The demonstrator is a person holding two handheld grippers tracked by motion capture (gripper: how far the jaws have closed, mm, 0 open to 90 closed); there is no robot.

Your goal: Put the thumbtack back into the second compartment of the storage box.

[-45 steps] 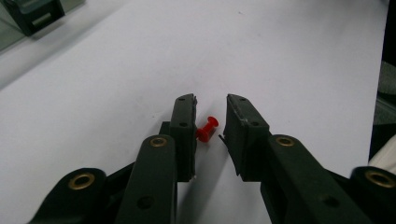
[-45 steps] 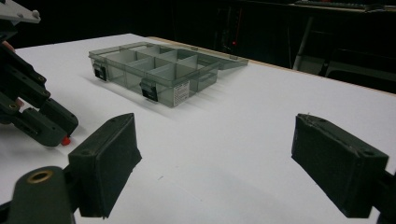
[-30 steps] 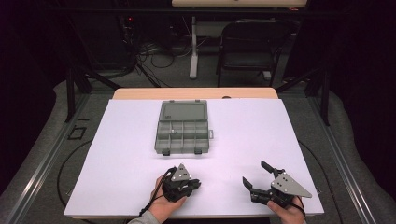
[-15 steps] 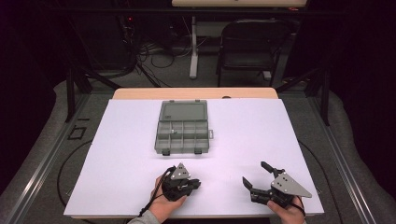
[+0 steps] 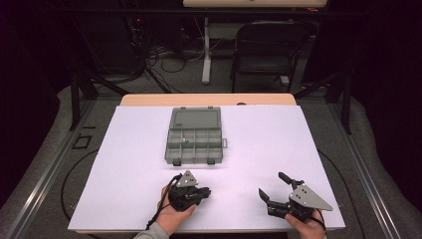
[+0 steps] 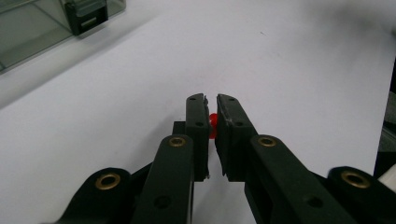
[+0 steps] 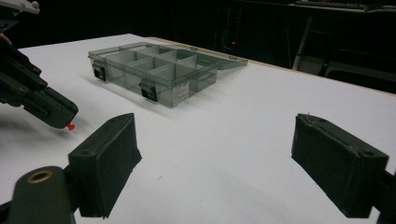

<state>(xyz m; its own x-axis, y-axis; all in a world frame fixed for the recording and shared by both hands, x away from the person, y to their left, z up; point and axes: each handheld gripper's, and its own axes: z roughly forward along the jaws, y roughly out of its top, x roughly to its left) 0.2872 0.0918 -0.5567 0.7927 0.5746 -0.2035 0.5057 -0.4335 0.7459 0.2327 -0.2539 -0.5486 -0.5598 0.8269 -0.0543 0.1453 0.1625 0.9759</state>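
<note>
left gripper [image 6: 211, 109] clamps a small red piece [image 6: 213, 122], unseen from the high view.

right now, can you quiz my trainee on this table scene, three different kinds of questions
1. True or false: the left gripper is shut on a small red piece.
2. Multiple choice: the right gripper is a) clamped on the organizer box, b) open with nothing between its jaws, c) holding the red piece.
3. Short answer: is the lid of the organizer box open or closed?

Key
1. True: the jaws are closed with the red piece pinched near their tips.
2. b.
3. Open: the lid lies flat behind the tray of compartments on the white table.
</note>
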